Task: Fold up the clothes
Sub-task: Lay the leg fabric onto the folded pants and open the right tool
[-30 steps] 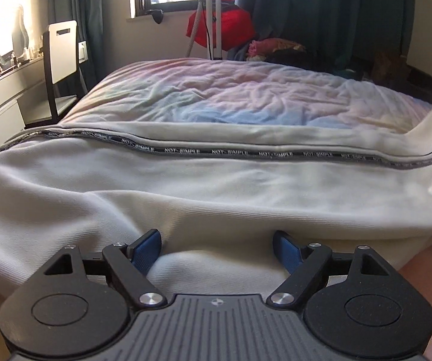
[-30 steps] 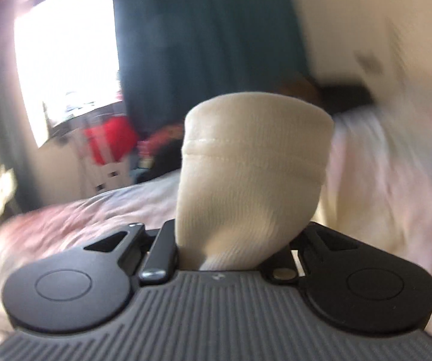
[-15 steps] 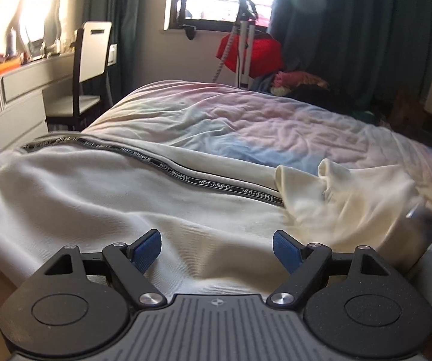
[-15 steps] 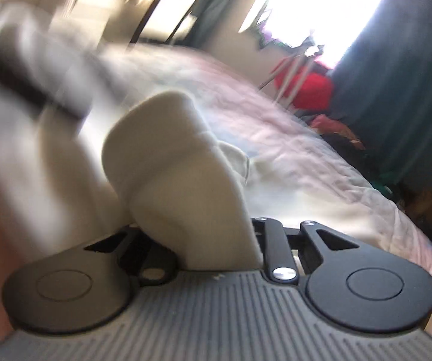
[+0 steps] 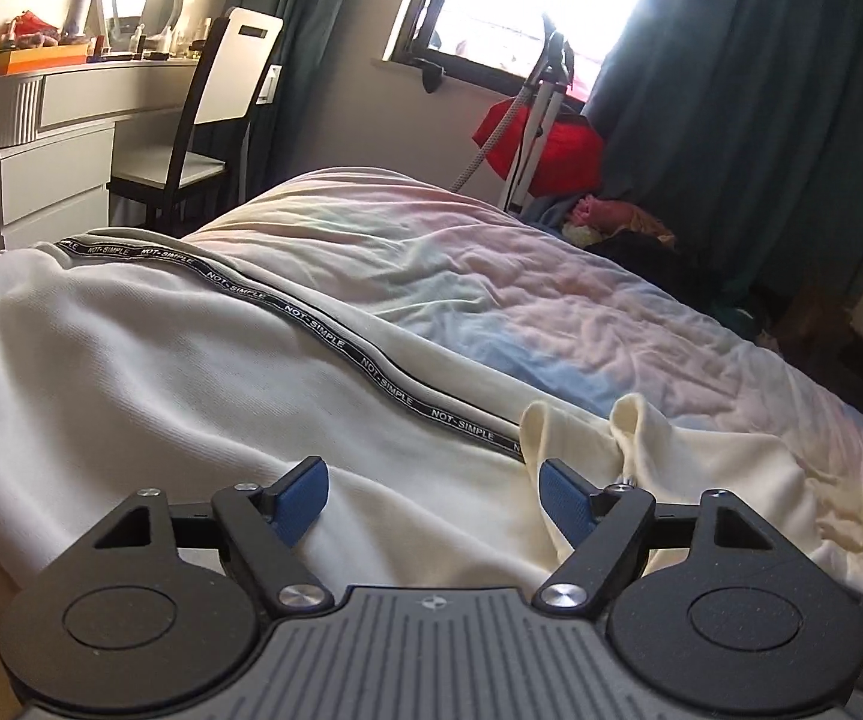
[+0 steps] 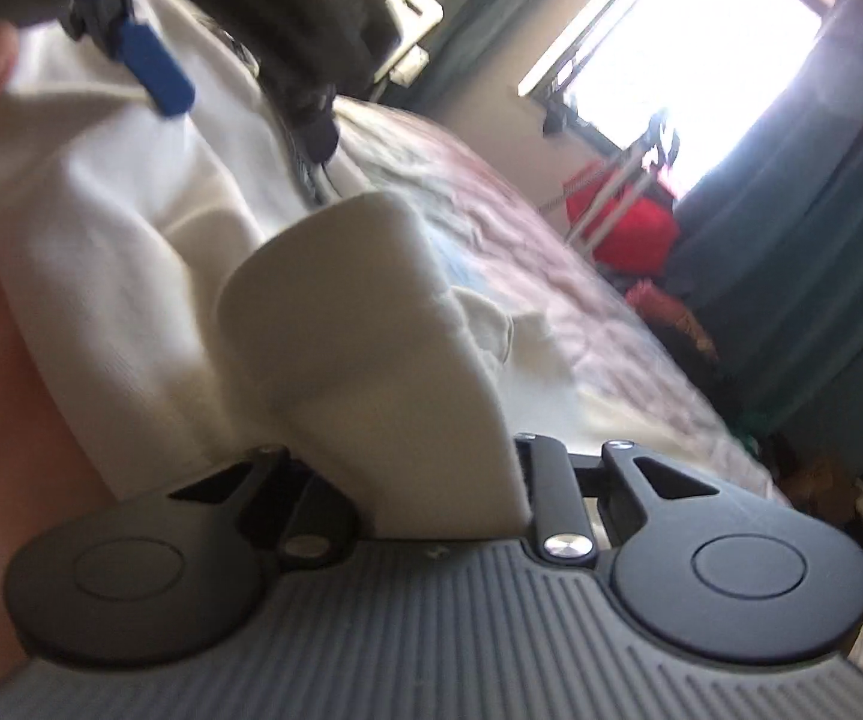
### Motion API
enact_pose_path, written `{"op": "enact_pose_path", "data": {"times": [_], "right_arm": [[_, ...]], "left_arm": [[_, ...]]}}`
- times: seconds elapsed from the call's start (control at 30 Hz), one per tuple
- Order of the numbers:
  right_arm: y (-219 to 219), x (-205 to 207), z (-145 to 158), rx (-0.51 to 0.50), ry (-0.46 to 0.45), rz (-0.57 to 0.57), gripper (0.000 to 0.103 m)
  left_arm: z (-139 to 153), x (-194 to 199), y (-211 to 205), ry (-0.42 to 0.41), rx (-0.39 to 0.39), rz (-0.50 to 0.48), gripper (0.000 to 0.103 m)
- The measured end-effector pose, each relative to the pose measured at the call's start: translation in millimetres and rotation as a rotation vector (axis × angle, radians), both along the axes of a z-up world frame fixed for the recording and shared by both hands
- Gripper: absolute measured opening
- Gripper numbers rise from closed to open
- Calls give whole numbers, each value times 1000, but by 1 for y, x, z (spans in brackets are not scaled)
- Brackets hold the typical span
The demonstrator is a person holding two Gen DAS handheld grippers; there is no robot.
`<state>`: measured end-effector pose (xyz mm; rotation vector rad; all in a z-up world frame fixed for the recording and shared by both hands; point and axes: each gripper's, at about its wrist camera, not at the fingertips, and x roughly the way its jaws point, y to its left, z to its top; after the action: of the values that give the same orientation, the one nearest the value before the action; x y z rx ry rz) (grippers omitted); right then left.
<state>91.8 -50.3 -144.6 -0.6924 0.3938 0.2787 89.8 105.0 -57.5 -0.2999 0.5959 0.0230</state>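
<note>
A cream garment [image 5: 149, 372] with a black "NOT-SIMPLE" tape stripe [image 5: 317, 330] lies spread on the bed. My left gripper [image 5: 434, 498] hovers low over its near part. Its blue pads [image 5: 302, 501] stand wide and are closing, with the cloth under them and not pinched. A folded-over cream end [image 5: 659, 450] lies bunched just right of it. My right gripper [image 6: 425, 480] is shut on a thick fold of the cream garment [image 6: 371, 360], which hides its fingertips. The left gripper's blue pad [image 6: 155, 72] shows at the upper left of the right wrist view.
The bed's pastel quilt [image 5: 551, 300] stretches beyond the garment. A white dresser [image 5: 41, 138] and a chair [image 5: 203, 120] stand at the left. A tripod stand [image 5: 533, 120], a red bag [image 5: 557, 150] and a clothes pile [image 5: 617, 222] sit below the window by dark curtains [image 5: 761, 120].
The right gripper swung down and rolled, bringing its cream fold over the spread garment beside the left gripper. The left gripper shifted and rolled, so the stripe now runs diagonally.
</note>
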Motion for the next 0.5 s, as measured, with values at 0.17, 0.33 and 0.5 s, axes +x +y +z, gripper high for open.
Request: {"op": "enact_pose_path", "data": {"times": [0.17,0.33,0.5], "right_arm": [[-14,11,20,148,126,-10,35],[-43,7,43,478,368,-30,77],[-73,-22,66,758,488,-13,82]], "left_arm": [[1,-2,-1,-11,6,-15,79],[2,-8,5,-15,-56,-42,79],[3,-13,11,-26,-113,-52,79]]}}
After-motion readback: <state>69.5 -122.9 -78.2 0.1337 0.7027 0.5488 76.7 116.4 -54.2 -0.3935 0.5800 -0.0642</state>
